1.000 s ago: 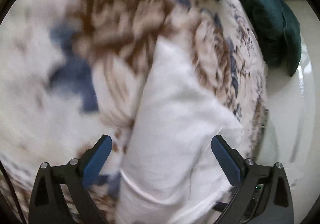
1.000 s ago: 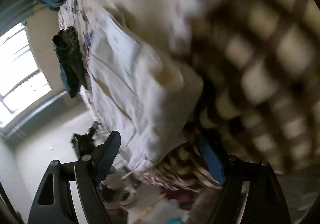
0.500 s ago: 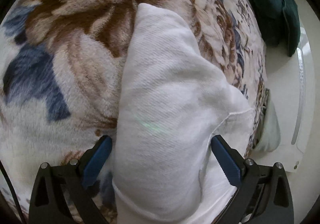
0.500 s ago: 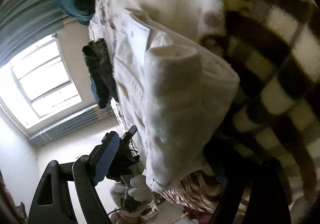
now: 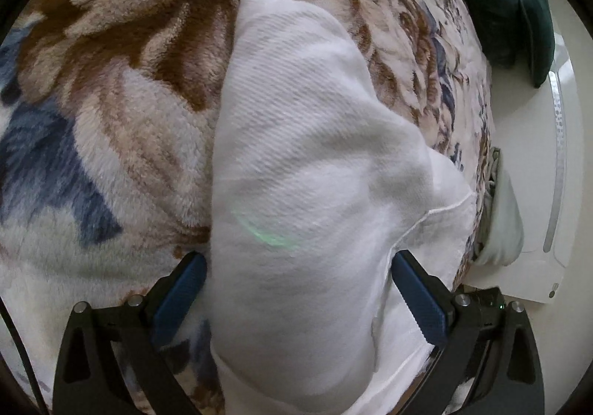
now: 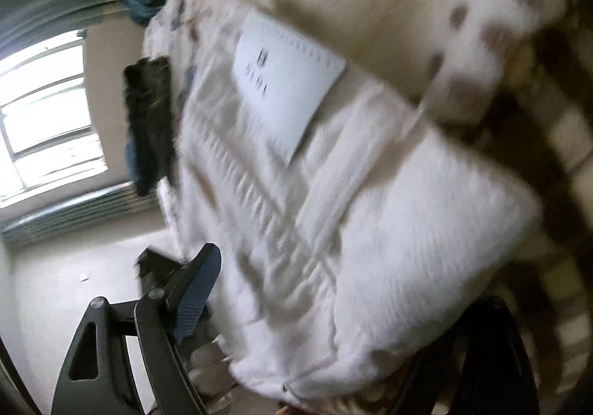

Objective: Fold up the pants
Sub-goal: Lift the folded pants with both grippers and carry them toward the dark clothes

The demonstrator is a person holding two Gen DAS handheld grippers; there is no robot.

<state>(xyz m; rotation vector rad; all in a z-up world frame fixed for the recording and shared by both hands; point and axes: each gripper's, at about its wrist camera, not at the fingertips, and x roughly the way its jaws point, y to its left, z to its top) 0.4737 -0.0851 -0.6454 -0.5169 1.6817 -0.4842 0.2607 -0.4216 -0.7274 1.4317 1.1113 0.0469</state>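
White folded pants [image 5: 296, 163] lie as a thick bundle on a fluffy floral blanket [image 5: 122, 89]. My left gripper [image 5: 298, 259] points down over the bundle's near end. Its blue pads [image 5: 181, 289] stand wide on either side, and the right one brushes the cloth without squeezing it. In the right wrist view, which is blurred, the same pants [image 6: 407, 229] show a white label [image 6: 281, 81]. My right gripper [image 6: 348, 285] is wide open around the bundle's edge. Its left finger [image 6: 196, 289] hangs off the bed's side, and its right finger is lost in shadow.
A dark teal cushion [image 5: 500, 0] lies at the blanket's far right. The bed edge drops to a pale floor [image 5: 545, 163]. A dark garment [image 6: 148, 126] hangs at the bedside near a bright window [image 6: 44, 111]. A brown checked blanket [image 6: 556, 140] lies right of the pants.
The left gripper has sunk closer to the pants, so the bundle now fills the gap between its jaws. The right view has rolled and shifted along the pants. Both grippers' jaws stay wide.
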